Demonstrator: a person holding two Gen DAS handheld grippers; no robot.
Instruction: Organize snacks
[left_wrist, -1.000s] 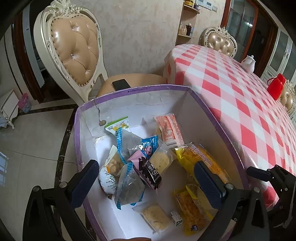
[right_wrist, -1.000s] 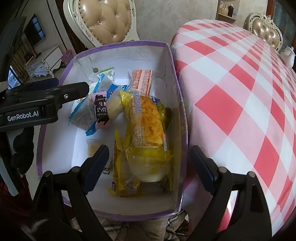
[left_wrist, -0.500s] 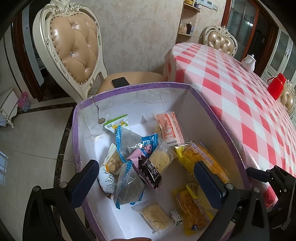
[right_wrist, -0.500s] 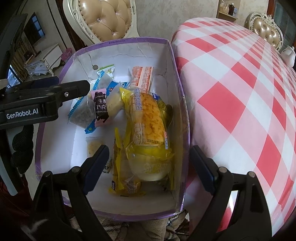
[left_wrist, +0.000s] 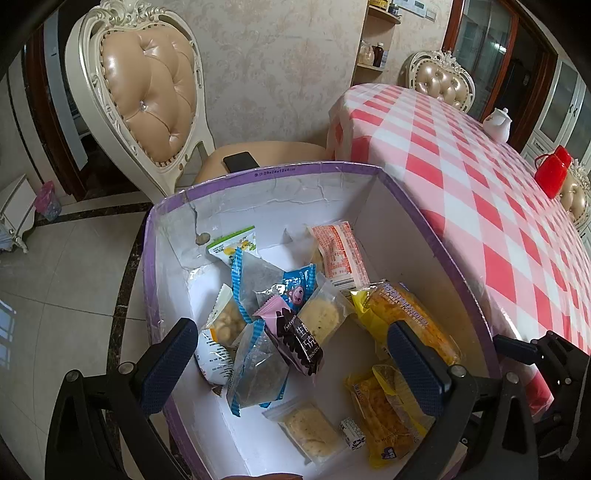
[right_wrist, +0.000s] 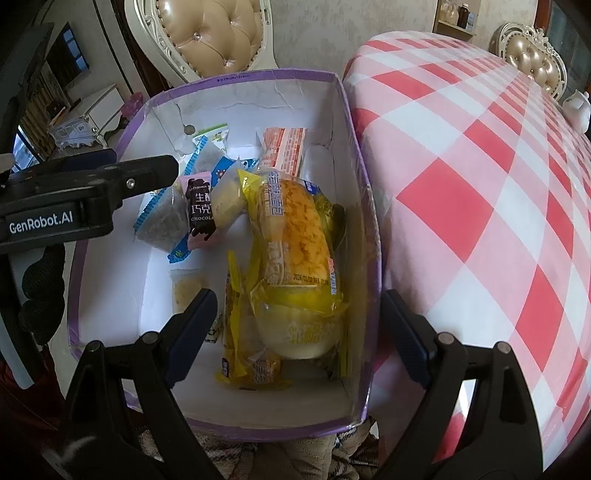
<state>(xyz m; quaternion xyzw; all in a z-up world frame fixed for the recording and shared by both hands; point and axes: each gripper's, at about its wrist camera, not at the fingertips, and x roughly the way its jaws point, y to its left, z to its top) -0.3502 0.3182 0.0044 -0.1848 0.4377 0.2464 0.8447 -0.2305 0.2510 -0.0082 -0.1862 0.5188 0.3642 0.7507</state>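
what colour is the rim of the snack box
Purple, around white inner walls. The snack box rim shows best in the right wrist view.

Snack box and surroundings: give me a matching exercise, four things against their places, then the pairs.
Things:
1. phone
2. teapot
3. chocolate bar
4. orange packet

Places:
A. on the checked tablecloth
B. in the box, near the far wall
C. on the chair seat
D. in the box, on the middle pile

Pairs: 1-C, 2-A, 3-D, 4-B
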